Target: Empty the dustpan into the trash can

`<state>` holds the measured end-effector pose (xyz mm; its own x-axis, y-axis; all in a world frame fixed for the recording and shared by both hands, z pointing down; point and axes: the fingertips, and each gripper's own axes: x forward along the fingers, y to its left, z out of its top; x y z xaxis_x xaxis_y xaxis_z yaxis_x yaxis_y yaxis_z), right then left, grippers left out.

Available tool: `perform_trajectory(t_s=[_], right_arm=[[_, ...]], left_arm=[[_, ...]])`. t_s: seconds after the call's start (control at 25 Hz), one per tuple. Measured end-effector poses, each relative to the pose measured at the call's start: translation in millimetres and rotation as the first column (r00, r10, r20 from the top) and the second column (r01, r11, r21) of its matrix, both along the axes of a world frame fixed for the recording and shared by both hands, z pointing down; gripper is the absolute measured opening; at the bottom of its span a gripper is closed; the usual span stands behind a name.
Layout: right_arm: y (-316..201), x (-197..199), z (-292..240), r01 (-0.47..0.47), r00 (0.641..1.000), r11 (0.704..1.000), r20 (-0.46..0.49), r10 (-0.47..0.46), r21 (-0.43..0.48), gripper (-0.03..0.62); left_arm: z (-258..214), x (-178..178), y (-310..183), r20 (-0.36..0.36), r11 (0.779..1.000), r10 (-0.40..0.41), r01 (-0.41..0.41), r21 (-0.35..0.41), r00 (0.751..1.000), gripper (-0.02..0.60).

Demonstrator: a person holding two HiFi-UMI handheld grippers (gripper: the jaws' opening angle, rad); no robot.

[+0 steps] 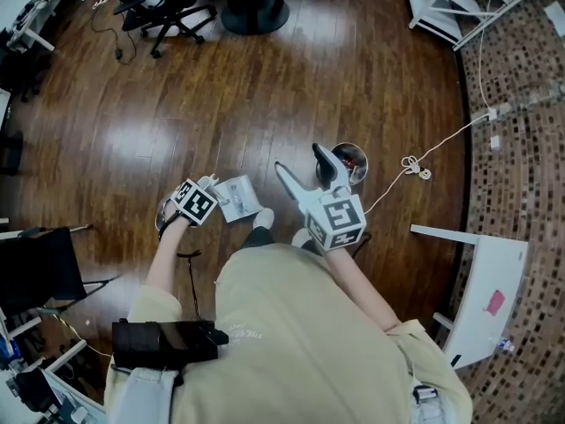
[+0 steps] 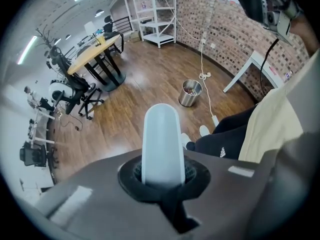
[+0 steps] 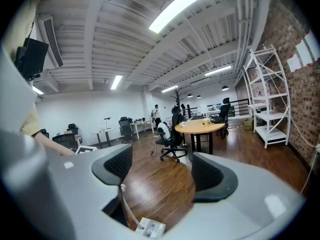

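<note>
Carry step, I judge: left gripper (image 1: 196, 203) clamps tight on the handle of the dustpan (image 1: 237, 199), held left of the trash can (image 1: 350, 162), apart from it; right gripper (image 1: 300, 162) half open, empty; next, swing the pan over the can's rim and tip

L gripper (image 2: 161, 176): jaws clamped on dustpan handle (image 2: 161, 141), which is pale, round-ended and upright betw. the dark pads. Beyond: wood floor (image 2: 135, 94). On it, metal trash can (image 2: 190, 93), upright, toward brick-wall edge; contents seen, not identifiable. White cable (image 2: 202, 54) runs just beside can. Person's white shoes (image 2: 204, 130) near can, not touching. Round table (image 2: 95, 51) and office chair (image 2: 67, 91) at far floor edge.
</note>
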<state>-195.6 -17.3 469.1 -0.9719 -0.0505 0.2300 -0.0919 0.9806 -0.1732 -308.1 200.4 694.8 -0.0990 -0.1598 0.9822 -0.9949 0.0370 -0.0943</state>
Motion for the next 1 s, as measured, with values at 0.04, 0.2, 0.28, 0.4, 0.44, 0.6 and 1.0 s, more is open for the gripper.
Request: perform_trajectory(t_s=[0.04, 0.2, 0.28, 0.4, 0.44, 0.6, 1.0], right_arm=[[-1, 4, 1, -0.005, 1.000, 1.000, 0.001, 0.005, -0.002, 0.360], [-7, 17, 4, -0.027, 1.000, 1.000, 0.006, 0.027, -0.013, 0.359], [-11, 22, 3, -0.046, 0.999, 0.998, 0.017, 0.047, -0.036, 0.357], [-17, 31, -2, -0.076, 0.996, 0.995, 0.038, 0.078, -0.057, 0.354], [-20, 34, -4, -0.085, 0.995, 0.995, 0.045, 0.088, -0.057, 0.354], [-35, 48, -16, -0.135, 0.988, 0.987, 0.068, 0.141, -0.090, 0.351], [-99, 122, -45, -0.313, 0.929, 0.931, 0.146, 0.341, -0.185, 0.336]], left_arm=[[-8, -1, 0, 0.005, 1.000, 0.009, -0.009, -0.001, 1.000, 0.000], [-37, -8, 1, 0.025, 0.999, 0.033, -0.033, 0.006, 0.999, 0.000], [-50, -13, 0, 0.022, 0.999, 0.027, -0.027, 0.016, 0.999, 0.000], [-65, -5, -1, -0.048, 0.999, -0.004, 0.006, 0.043, 0.999, 0.000], [-70, -1, -3, -0.075, 0.998, -0.013, 0.017, 0.056, 0.997, 0.000], [-96, 3, -22, -0.130, 0.994, -0.001, 0.015, 0.112, 0.992, 0.000], [-159, 17, -107, -0.211, 0.972, 0.129, -0.082, 0.221, 0.969, 0.000]])
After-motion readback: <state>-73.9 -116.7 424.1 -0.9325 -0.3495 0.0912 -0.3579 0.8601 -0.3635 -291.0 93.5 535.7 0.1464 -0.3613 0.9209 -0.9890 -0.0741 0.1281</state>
